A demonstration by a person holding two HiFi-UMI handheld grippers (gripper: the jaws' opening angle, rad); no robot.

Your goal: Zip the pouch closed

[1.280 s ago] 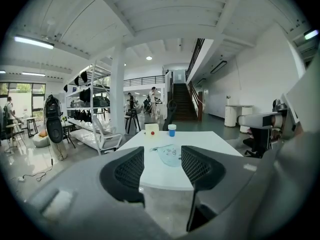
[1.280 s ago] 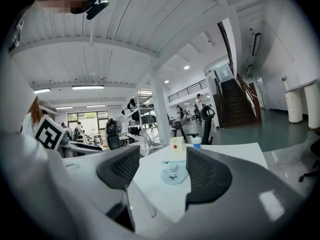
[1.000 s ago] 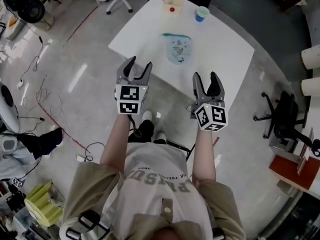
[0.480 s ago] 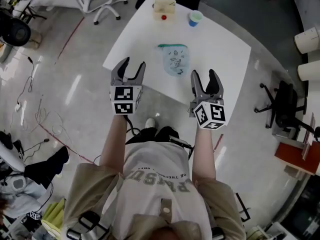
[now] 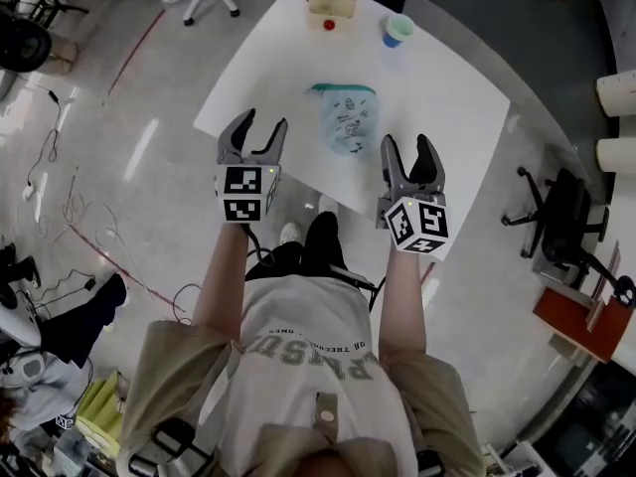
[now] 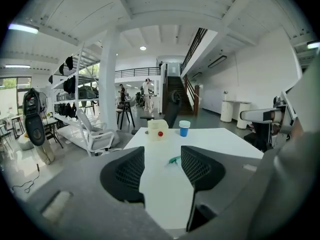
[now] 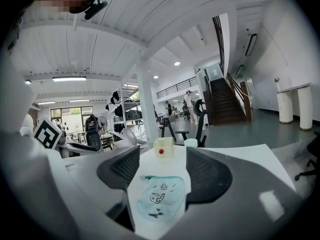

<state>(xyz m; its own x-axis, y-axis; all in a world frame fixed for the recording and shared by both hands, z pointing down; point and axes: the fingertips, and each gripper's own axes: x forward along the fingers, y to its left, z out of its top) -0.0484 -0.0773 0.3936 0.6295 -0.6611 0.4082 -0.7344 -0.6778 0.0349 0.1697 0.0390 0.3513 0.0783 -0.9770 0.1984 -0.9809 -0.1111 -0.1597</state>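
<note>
**Operator:** Status of the pouch?

**Technician:** The pouch (image 5: 348, 119) lies flat on the desk (image 5: 437, 97), untouched. It is translucent, pale blue with small printed figures. Its teal zip strip runs along the edge farthest from both tongs. From these views the strip is too small to show whether it is run home or open, or where the slider sits. Treat it as probably not yet closed.

**Operator:** Progress on the task?

**Technician:** By my reading, none. No grasp has been made. Three steps are left:
1. Bring the tongs to the pouch.
2. Steady the pouch with one pair.
3. Draw the slider along the strip with the other.

**Operator:** State of the tongs?

**Technician:** The left tongs (image 5: 262, 127) are spread, with nothing between the jaws; only bare desk and a sliver of teal show past them. The right tongs (image 5: 408, 152) are also spread and carry nothing. The pouch appears in the gap between their jaws but lies beyond the tips, not in them.

**Operator:** Position of the pouch relative to the tongs?

**Technician:**
- Ahead of both pairs and clear of them.
- Forward and to the right of the left tongs.
- Forward and slightly left of the right tongs, close to their line.

Beyond the pouch stand a blue cup (image 5: 398, 30) and a pale box (image 5: 331, 1) with a red dot, well apart from either pair.
</note>
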